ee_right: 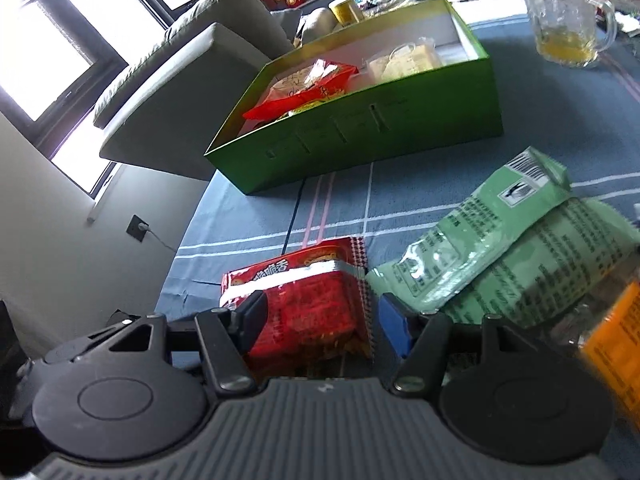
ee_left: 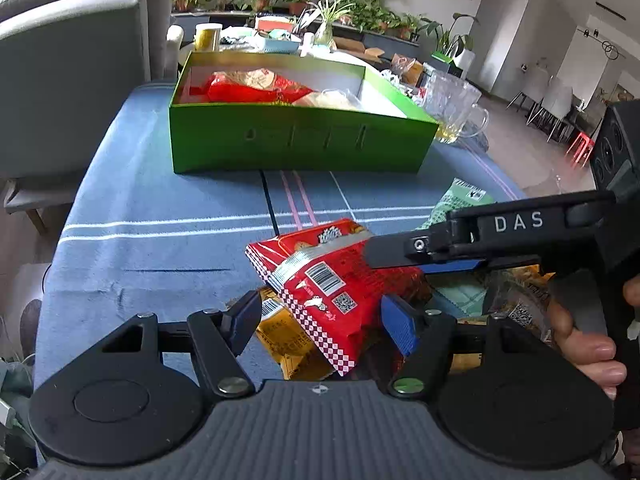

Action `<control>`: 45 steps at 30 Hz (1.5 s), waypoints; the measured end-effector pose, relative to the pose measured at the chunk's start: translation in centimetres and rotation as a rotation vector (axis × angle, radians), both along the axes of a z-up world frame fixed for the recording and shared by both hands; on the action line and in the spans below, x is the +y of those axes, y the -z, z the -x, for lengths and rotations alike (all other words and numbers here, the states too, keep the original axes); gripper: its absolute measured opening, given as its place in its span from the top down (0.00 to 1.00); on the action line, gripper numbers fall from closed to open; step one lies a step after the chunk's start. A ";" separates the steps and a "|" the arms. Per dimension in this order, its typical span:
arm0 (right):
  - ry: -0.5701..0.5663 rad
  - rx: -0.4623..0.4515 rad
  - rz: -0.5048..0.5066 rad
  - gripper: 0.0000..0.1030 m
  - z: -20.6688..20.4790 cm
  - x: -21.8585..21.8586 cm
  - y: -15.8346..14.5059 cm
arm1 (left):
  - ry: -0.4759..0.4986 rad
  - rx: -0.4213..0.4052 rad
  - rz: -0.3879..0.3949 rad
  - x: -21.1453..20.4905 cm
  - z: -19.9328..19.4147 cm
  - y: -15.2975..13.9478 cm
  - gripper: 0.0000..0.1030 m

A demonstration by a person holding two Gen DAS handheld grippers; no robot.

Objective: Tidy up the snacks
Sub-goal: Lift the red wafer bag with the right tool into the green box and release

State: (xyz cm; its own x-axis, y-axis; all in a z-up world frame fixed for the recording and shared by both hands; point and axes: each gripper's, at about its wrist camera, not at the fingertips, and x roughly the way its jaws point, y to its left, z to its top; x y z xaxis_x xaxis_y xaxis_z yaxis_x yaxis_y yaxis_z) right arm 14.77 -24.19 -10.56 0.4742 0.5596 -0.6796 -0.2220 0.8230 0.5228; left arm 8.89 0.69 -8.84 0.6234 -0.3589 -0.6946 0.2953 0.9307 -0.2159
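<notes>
A red snack packet [ee_left: 332, 280] [ee_right: 312, 312] is lifted over a pile of packets on the blue tablecloth. My right gripper [ee_right: 324, 320] is shut on it; in the left wrist view that gripper [ee_left: 396, 260] reaches in from the right and pinches the packet's upper edge. My left gripper [ee_left: 322, 324] stands open below, its fingers either side of the red packet's lower end and a yellow packet [ee_left: 284, 336] under it. The left finger [ee_left: 244, 320] is at the yellow packet's edge. Behind stands an open green box [ee_left: 300, 140] [ee_right: 360, 132] holding red and pale packets.
Two pale green packets [ee_right: 480, 252] [ee_left: 460, 200] lie right of the red one, an orange packet [ee_right: 616, 340] at the far right. A glass mug [ee_left: 452, 108] [ee_right: 564, 20] with yellow liquid stands beside the box. A grey chair [ee_left: 72, 80] is left of the table. A hand [ee_left: 588, 344] grips the right tool.
</notes>
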 end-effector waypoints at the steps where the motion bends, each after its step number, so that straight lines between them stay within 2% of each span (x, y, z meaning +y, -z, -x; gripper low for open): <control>1: -0.002 0.008 -0.001 0.38 -0.2 0.1 0.1 | -0.002 0.006 0.006 0.0 -0.1 0.1 0.39; 10: -0.039 0.002 0.022 0.36 -0.7 1.4 0.3 | 0.010 0.017 0.033 0.0 -0.8 0.4 0.39; 17: -0.079 -0.055 0.053 0.46 0.0 2.4 -0.1 | -0.006 -0.002 0.027 0.4 -0.9 0.5 0.39; 22: -0.089 -0.064 0.039 0.48 0.2 2.8 -0.5 | -0.015 -0.039 0.005 0.4 -0.7 -0.2 0.39; 33: -0.042 -0.137 0.008 0.48 0.1 1.9 -2.7 | 0.035 -0.159 -0.026 -0.9 -1.3 -2.8 0.39; 45: 0.017 -0.219 -0.027 0.48 -2.2 -0.2 -5.3 | 0.101 -0.253 -0.027 -3.2 -4.9 -5.7 0.39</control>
State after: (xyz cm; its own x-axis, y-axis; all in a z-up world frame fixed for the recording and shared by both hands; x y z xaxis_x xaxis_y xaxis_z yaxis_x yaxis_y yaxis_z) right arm 16.94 -24.36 -5.30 0.6189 0.5664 -0.5442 -0.3188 0.8143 0.4850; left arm 13.77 -2.55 -3.09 0.7405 -0.4117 -0.5312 0.4283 0.8982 -0.0991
